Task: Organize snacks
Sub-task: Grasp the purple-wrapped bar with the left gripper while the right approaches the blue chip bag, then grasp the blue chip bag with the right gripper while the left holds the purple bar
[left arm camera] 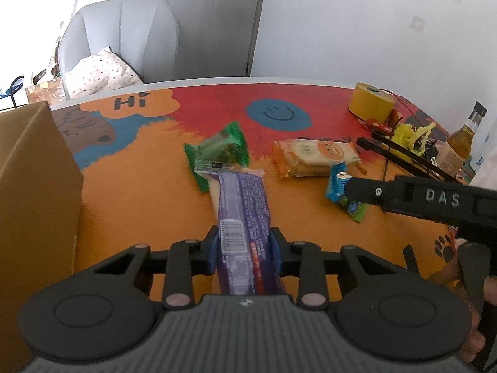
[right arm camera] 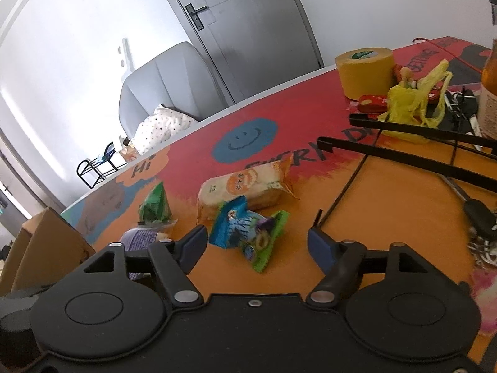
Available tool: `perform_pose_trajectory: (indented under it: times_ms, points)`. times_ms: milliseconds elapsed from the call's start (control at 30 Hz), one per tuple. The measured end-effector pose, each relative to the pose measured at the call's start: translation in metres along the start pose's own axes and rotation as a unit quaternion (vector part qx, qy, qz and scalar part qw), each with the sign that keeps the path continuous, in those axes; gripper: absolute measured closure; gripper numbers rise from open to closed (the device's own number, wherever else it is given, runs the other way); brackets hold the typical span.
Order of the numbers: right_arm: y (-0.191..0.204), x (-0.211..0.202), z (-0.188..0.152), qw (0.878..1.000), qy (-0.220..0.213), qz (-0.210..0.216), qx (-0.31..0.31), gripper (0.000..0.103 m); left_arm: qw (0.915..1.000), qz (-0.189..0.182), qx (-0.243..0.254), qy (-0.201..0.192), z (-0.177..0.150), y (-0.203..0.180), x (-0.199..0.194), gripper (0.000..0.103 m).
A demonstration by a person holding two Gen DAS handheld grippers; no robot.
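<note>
The left gripper [left arm camera: 245, 244] clamps the purple pack [left arm camera: 240, 205] beside the box [left arm camera: 34, 168]; the right gripper [right arm camera: 257, 245] gapes empty around the blue pack [right arm camera: 239, 227].

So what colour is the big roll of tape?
Yellow tape, best seen in the right wrist view.

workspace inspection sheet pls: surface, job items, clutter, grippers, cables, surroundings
Surface: colourful printed table mat.
Job's things: purple snack pack, green packet, orange cracker pack, blue-green packet, cardboard box at left.
Clutter: tape roll, yellow bag, bottle, black tongs, keys.
Grippers: left gripper shut on purple snack pack; right gripper open around blue-green packet.
Cables: thin black cable.
Surroundings: grey chair, door.
</note>
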State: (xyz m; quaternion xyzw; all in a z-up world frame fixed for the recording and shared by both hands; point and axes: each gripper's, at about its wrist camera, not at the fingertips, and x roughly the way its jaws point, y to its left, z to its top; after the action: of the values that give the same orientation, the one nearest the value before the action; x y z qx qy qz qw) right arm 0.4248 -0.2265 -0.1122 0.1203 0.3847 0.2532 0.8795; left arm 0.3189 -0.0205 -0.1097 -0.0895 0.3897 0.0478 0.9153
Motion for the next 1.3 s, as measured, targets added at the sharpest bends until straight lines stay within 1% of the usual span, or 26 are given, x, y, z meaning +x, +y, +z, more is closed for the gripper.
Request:
perform_pose_trajectory:
  times_ms: [167,200,267,300,333,467,700,1000,1300]
  points:
    - [0.005,0.008,0.002,1.0,-0.007,-0.014,0.005,0.031,0.9999,0.005,-0.013,-0.006,0.001,0.012,-0.002,0.072]
    - [0.007,0.009,0.003,1.0,-0.007,-0.017,0.003,0.033,0.9999,0.005,-0.014,-0.006,0.001,0.014,-0.002,0.072]
    - [0.01,0.011,0.002,1.0,-0.007,-0.027,-0.006,0.046,0.9999,0.004,-0.014,-0.006,0.001,0.016,-0.003,0.072]
    - [0.011,0.012,0.002,0.999,-0.004,-0.031,-0.01,0.06,0.9999,0.004,-0.015,-0.006,0.001,0.017,-0.004,0.072]
    - [0.01,0.012,0.002,0.999,-0.005,-0.031,-0.011,0.066,0.9999,0.004,-0.015,-0.006,0.001,0.017,-0.004,0.072]
    - [0.007,0.006,0.0,1.0,0.003,-0.016,-0.004,0.069,0.9998,0.002,-0.018,-0.009,0.001,0.02,-0.008,0.072]
    - [0.016,-0.016,-0.003,1.0,-0.011,-0.005,-0.016,0.072,0.9995,-0.005,-0.017,-0.026,0.001,0.018,-0.026,0.072]
    - [0.04,-0.045,-0.003,0.999,-0.035,0.009,-0.039,0.072,0.9979,-0.01,-0.013,-0.063,0.005,0.02,-0.066,0.072]
    - [0.068,-0.07,-0.005,0.996,-0.057,0.025,-0.057,0.072,0.9955,-0.008,-0.018,-0.093,0.005,0.028,-0.101,0.072]
